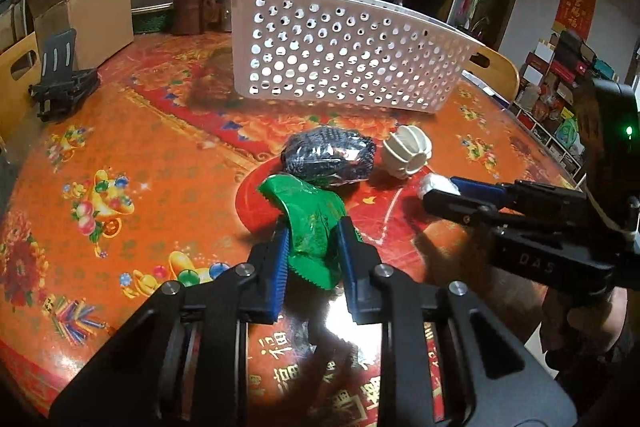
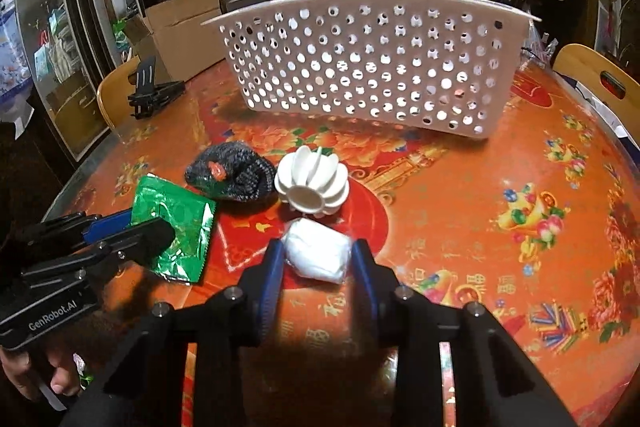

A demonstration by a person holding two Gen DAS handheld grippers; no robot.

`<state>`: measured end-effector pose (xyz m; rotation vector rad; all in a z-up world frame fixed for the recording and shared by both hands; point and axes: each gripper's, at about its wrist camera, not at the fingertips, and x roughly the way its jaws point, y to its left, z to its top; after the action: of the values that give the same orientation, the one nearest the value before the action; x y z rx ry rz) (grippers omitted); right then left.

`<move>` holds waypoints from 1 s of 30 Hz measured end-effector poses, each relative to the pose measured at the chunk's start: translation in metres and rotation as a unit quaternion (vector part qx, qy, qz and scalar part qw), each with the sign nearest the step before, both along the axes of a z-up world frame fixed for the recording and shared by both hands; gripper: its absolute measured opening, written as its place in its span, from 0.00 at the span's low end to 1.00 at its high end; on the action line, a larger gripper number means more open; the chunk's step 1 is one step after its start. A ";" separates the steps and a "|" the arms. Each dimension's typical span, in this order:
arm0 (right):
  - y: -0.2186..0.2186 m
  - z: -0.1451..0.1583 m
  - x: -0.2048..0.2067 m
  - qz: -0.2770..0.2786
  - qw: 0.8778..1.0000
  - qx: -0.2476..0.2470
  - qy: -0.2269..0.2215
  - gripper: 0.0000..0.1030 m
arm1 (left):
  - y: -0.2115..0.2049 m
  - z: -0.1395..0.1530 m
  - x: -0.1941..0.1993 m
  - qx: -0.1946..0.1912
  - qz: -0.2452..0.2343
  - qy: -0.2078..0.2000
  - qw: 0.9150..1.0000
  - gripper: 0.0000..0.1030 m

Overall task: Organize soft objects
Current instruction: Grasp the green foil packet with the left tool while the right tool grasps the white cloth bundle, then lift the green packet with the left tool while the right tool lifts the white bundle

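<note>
My left gripper (image 1: 314,241) is shut on a green foil packet (image 1: 312,227), pinched between its blue pads just above the table; it also shows in the right wrist view (image 2: 172,227). My right gripper (image 2: 318,259) is shut on a white soft wrapped bundle (image 2: 316,253), also seen at the tip of that gripper in the left wrist view (image 1: 434,185). A dark knitted item in clear wrap (image 1: 328,159) (image 2: 234,177) and a white ribbed lantern-shaped object (image 1: 408,153) (image 2: 312,183) lie beyond. A white perforated basket (image 1: 340,51) (image 2: 368,67) stands behind them.
The round table carries a red-orange festive cloth (image 1: 140,147). A black folding stand (image 1: 60,83) sits at the far left edge. Cardboard boxes (image 1: 88,11), stacked containers and bags crowd the back. Wooden chair backs (image 2: 600,79) stand around the table.
</note>
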<state>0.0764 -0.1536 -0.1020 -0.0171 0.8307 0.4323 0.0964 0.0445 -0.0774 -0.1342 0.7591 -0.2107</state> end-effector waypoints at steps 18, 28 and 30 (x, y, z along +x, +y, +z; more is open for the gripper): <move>-0.024 0.019 -0.016 -0.008 0.999 0.021 -0.026 0.33 | -0.014 0.024 -0.012 -0.013 -0.013 -0.028 0.999 0.18; -0.038 0.033 -0.016 -0.014 0.999 0.030 -0.039 0.33 | -0.014 0.050 -0.004 -0.029 -0.016 -0.047 0.998 0.17; -0.041 0.036 -0.014 -0.015 0.999 0.033 -0.040 0.33 | -0.014 0.055 -0.002 -0.030 -0.018 -0.051 0.998 0.17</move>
<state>0.0622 -0.1949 -0.0663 0.0386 0.7376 0.4280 0.0939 0.0305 -0.0223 -0.1660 0.6549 -0.2723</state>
